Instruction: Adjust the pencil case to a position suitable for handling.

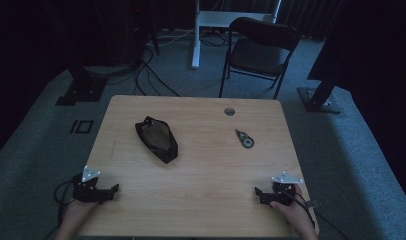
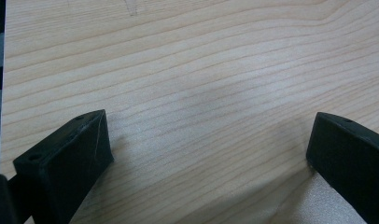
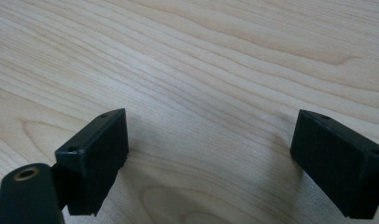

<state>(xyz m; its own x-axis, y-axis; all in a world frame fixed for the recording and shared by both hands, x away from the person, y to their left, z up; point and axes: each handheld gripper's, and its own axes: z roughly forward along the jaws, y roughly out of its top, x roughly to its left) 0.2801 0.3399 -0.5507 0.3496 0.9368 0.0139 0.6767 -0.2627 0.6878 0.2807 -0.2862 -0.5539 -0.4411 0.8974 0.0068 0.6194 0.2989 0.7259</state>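
- The wooden table [image 1: 201, 165] carries the whole scene, and every place below is given from it: 2 small things lie on its far half, and 2 hand-held grippers wait at its near corners.
- A folding chair [image 1: 261, 50] stands on the carpet just beyond the table's far edge, toward the right, unused.
- A black mesh pouch [image 1: 157, 139] lies flat on the table's far-left part, long axis slanting, well apart from both grippers; whether its zip is closed cannot be told.
- The left gripper [image 1: 112, 190] rests at the table's near-left corner, the person's hand behind it. In the left gripper view its jaws stand wide apart over bare wood, gripping nothing [image 2: 211, 154].
- The right gripper [image 1: 258, 192] sits at the table's near-right corner in the same pose; the right gripper view has its jaws spread just as wide, with only wood grain between them [image 3: 208, 154].
- A small green-and-black correction-tape dispenser [image 1: 245, 138], or something much like it, lies on the table's far-right part, just short of the round cable hole [image 1: 229, 111].
- Judged from this, the work stands at its very start: nothing has been reached for or touched.
- The likely job is putting the dispenser into the pouch. The next move would call for the left gripper to travel forward to the pouch and pinch its rim, while the right one goes to the dispenser, which lies low and will need a flat, careful pinch.
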